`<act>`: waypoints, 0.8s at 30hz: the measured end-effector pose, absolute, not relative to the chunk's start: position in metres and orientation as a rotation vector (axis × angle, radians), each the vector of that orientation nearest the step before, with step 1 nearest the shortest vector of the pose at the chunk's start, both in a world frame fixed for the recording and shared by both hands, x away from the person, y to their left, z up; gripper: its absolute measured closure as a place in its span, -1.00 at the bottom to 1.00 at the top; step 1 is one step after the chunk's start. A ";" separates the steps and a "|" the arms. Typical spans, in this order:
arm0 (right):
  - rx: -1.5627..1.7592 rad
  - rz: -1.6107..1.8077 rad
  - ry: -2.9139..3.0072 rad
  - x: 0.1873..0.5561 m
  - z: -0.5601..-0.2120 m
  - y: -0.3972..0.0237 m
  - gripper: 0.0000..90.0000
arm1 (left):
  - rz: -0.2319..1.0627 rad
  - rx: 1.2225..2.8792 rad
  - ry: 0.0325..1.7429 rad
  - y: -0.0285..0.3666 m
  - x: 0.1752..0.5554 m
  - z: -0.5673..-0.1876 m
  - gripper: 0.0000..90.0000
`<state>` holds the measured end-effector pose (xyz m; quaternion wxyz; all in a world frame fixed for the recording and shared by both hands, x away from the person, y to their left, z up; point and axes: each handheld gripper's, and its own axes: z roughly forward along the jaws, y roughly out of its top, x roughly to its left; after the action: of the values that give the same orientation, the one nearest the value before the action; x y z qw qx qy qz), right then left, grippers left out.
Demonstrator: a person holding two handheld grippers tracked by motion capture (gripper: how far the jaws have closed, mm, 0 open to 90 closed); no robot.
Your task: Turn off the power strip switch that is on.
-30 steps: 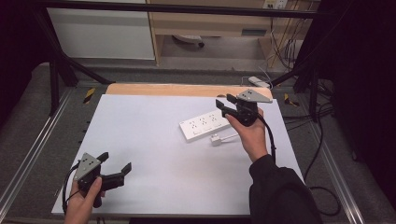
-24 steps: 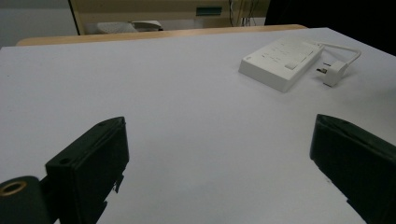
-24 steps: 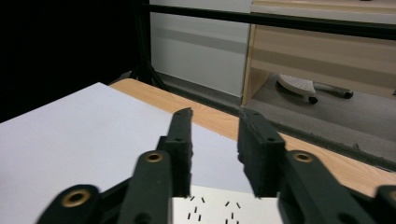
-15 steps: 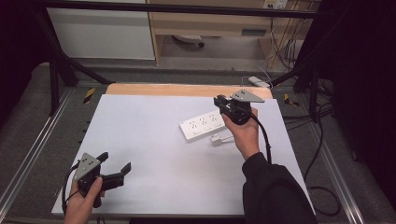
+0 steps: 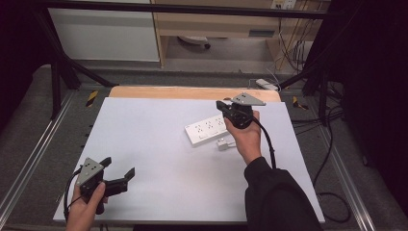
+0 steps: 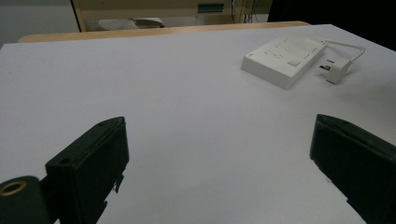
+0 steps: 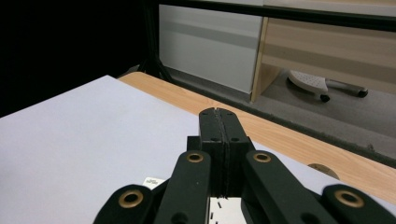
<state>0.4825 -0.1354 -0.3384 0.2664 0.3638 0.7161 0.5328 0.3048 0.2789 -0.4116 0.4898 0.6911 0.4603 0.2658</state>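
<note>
A white power strip (image 5: 207,131) lies on the white table sheet (image 5: 154,144), its white plug (image 5: 222,144) beside it on a short cord. My right gripper (image 5: 221,105) hovers over the strip's right end and points to the left. Its jaws have just been closing and now stand pressed together with nothing between them, as the right gripper view shows (image 7: 218,119). A white corner of the strip (image 7: 224,207) peeks out under them. My left gripper (image 5: 118,166) rests at the near left, open and empty. In the left gripper view (image 6: 219,154), the strip (image 6: 285,60) and plug (image 6: 332,72) lie far ahead to the right.
A wooden edge (image 5: 192,92) borders the sheet at the back. Metal frame rails (image 5: 29,163) run along both sides. Cables (image 5: 332,168) trail on the floor at the right. A pale cabinet (image 5: 106,33) and wooden shelf unit (image 5: 216,24) stand behind the table.
The right gripper has shifted a little to the left over the strip's end, and its jaws have gone from apart to shut. The left gripper has stayed put.
</note>
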 end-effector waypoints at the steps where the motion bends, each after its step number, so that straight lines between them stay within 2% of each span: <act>1: 0.985 1.439 1.937 0.483 -0.339 -0.134 1.00 | 0.645 1.678 1.120 0.279 0.305 -0.412 -0.90; 24: 1.027 1.341 2.045 0.499 -0.357 -0.116 1.00 | 0.650 1.682 1.123 0.279 0.305 -0.412 -0.90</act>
<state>0.4993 -0.1164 -0.3567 0.2422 0.3755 0.7482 0.4904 0.3048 0.2786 -0.4121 0.4868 0.6916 0.4618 0.2674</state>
